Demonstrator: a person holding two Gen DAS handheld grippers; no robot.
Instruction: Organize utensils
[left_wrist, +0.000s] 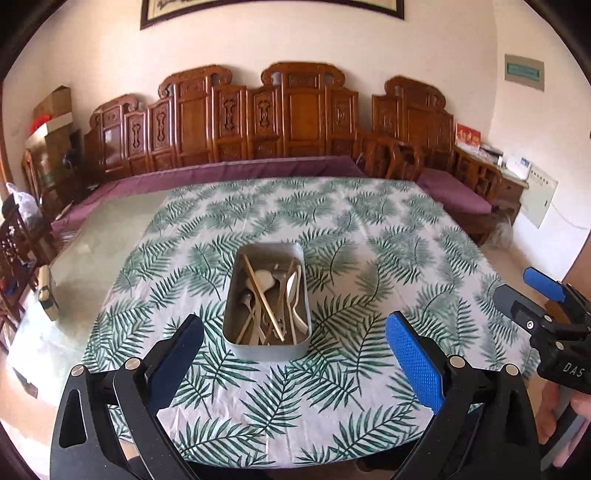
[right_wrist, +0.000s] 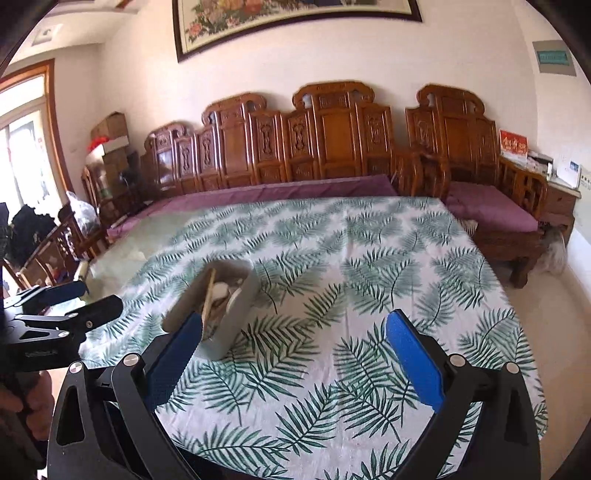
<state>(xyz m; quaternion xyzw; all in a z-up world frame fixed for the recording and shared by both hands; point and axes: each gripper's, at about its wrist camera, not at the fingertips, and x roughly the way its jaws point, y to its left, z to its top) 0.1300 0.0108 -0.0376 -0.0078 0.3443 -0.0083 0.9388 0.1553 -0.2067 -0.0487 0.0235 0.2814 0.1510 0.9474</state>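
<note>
- We see the left gripper at the bottom centre of the left wrist view, its jaws spread wide with nothing between the pads.
- We see the right gripper at the bottom centre of the right wrist view, equally spread and empty; it also shows at the right edge of the left wrist view.
- The grey tray sits at the centre of the left wrist view on the leaf-print tablecloth; in the right wrist view it lies left of centre, partly behind the left pad.
- The utensils lie in the tray in a crossed heap: chopsticks, metal spoons, and pale spoons.
- We judge the gathering largely done, since we see no loose utensil on the cloth.
- Risk: the heap is tangled. If we pinch one piece, a crossed neighbour may lift with it and drop onto the cloth.
- Risk: the tray looks light. A sideways push from a pad may slide it or wrinkle the cloth.
- Risk: the grippers hang close beside each other. Reaching for the tray with both at once may make them collide.
- Risk: smooth round chopsticks may slip from flat pads.
</note>
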